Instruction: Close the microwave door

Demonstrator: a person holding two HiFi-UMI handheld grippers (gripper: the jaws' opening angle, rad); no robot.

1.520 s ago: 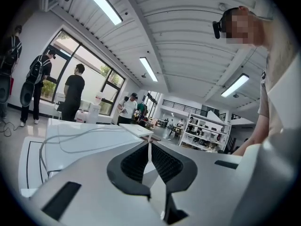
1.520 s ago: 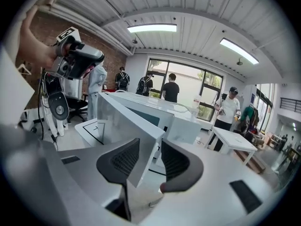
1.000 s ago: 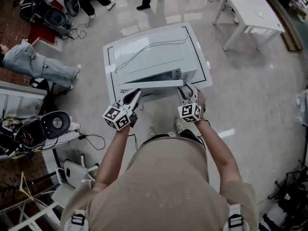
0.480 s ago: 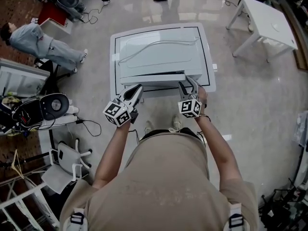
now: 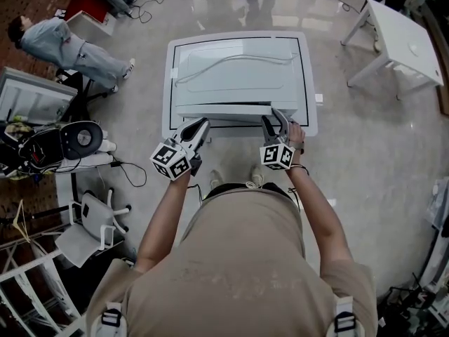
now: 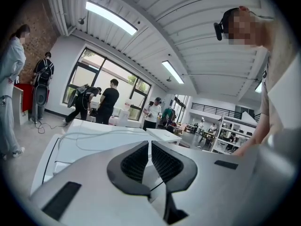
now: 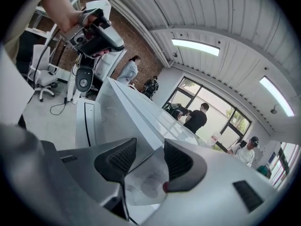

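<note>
A white microwave (image 5: 235, 76) stands on a low white table (image 5: 309, 83), seen from above, with a pale cable (image 5: 231, 63) lying across its top. Its door (image 5: 224, 112) runs along the near side, almost flush with the body. My left gripper (image 5: 202, 123) points at the door's left part, shut with nothing between its pads; in the left gripper view (image 6: 149, 147) the microwave (image 6: 94, 140) lies just ahead. My right gripper (image 5: 272, 116) is at the door's right end, jaws apart. In the right gripper view (image 7: 149, 149) the white microwave edge (image 7: 136, 112) runs toward the gap.
A white side table (image 5: 403, 37) stands at the upper right. A person (image 5: 63, 44) is at the upper left, with others standing beyond the microwave. Black equipment (image 5: 63, 142), floor cables and a white office chair (image 5: 91, 223) crowd the left side.
The door has swung from standing ajar at an angle to lying nearly flush with the microwave. Both grippers followed it inward, the right one at the door's right end.
</note>
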